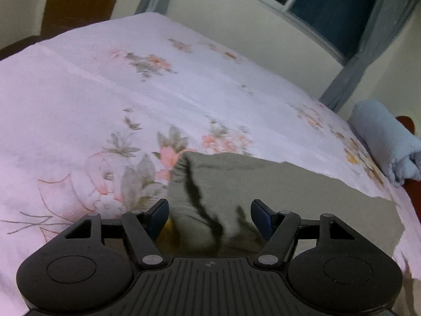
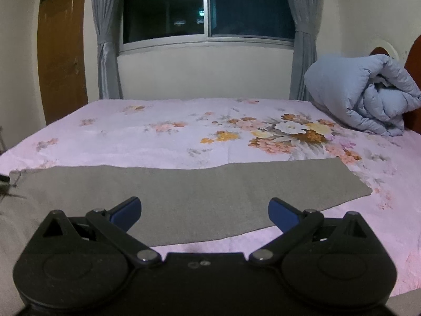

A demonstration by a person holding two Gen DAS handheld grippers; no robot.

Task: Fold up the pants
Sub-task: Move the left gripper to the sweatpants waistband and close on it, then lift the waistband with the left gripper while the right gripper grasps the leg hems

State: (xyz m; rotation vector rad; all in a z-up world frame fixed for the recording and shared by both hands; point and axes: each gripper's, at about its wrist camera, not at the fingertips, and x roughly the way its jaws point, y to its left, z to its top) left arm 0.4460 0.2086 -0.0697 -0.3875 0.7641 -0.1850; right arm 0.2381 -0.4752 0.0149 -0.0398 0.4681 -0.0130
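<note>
While the grey pants (image 2: 168, 197) lie as one long flat strip along the near edge of the bed (image 2: 131, 137), both left gripper (image 1: 209, 217) and right gripper (image 2: 204, 214) are wide and empty; further folds appear left.

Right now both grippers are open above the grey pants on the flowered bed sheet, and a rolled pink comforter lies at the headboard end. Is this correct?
Nearly. The comforter is light blue, not pink, as the right wrist view shows; pink is the colour of the bed sheet. The rest holds: left gripper and right gripper are open over the grey pants.
</note>
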